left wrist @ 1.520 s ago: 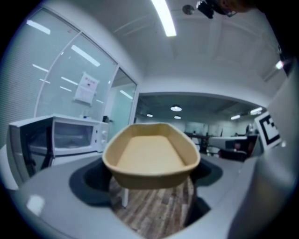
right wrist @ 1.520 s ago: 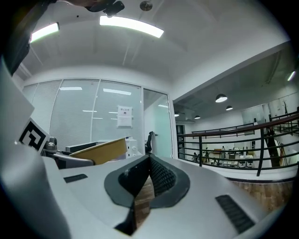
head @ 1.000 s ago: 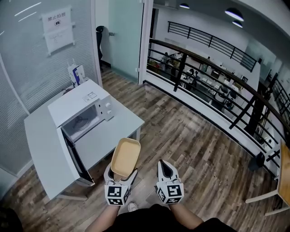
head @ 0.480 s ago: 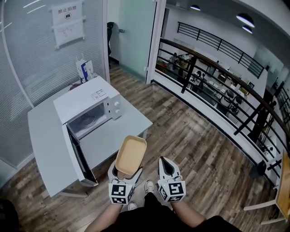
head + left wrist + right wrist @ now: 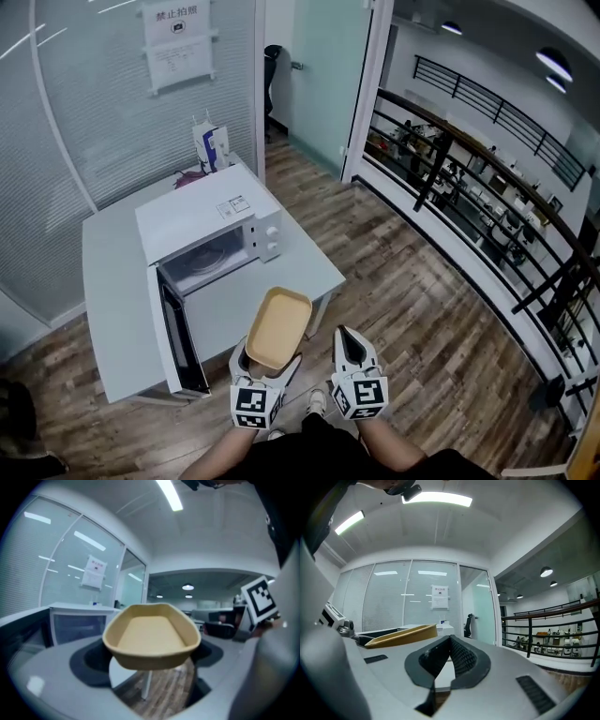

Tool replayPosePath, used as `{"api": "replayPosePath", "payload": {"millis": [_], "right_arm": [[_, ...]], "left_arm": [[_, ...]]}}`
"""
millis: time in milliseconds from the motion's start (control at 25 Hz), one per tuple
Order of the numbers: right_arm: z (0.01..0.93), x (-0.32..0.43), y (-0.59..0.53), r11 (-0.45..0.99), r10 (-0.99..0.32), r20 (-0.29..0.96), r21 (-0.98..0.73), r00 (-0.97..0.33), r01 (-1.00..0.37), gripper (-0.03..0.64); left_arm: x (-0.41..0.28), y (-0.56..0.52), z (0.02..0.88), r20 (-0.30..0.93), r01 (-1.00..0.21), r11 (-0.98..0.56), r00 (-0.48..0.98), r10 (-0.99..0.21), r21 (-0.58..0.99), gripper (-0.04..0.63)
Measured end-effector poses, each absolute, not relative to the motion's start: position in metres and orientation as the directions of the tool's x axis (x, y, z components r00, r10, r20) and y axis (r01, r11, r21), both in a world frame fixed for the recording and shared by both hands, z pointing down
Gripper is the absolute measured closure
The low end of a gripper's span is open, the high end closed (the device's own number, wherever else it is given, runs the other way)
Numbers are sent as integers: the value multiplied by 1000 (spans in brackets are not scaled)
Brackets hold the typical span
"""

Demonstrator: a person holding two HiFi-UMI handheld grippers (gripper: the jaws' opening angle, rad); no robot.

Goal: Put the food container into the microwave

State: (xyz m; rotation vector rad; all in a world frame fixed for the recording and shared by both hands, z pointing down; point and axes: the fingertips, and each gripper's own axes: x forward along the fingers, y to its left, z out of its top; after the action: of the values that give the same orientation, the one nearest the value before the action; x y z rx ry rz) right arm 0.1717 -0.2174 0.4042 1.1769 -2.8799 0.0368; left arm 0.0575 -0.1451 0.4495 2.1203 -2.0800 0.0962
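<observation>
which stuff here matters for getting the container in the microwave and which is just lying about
For the job:
- food container, held in the left gripper
- microwave, its door open
- table under it

Idle or lying about:
- carton behind the microwave
- notice on the glass wall
- right gripper, shut and empty

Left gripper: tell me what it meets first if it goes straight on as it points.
Probably the table edge, right of the open microwave; the food container held in the left gripper would arrive first. Height and depth are unclear.
</observation>
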Motion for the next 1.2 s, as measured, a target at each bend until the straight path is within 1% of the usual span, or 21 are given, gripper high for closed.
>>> {"api": "replayPosePath", "payload": {"millis": [440, 760, 960, 1200], "right_arm": [[404, 116, -290, 835, -547, 26, -45, -836, -548, 612], [412, 97, -312, 896, -436, 27, -77, -900, -436, 612], [414, 92, -317, 913, -396, 32, -94, -917, -398, 612], [417, 71, -322, 923, -374, 35, -88, -927, -376, 612]], "left_arm": [[30, -194, 461, 205, -985, 163, -147, -967, 59, 94], [21, -206, 463, 223, -959, 279, -260, -939, 56, 92], [18, -206, 460, 236, -944, 325, -306, -922, 47, 94], [-3, -201, 463, 237, -928, 372, -354, -905, 34, 94]]}}
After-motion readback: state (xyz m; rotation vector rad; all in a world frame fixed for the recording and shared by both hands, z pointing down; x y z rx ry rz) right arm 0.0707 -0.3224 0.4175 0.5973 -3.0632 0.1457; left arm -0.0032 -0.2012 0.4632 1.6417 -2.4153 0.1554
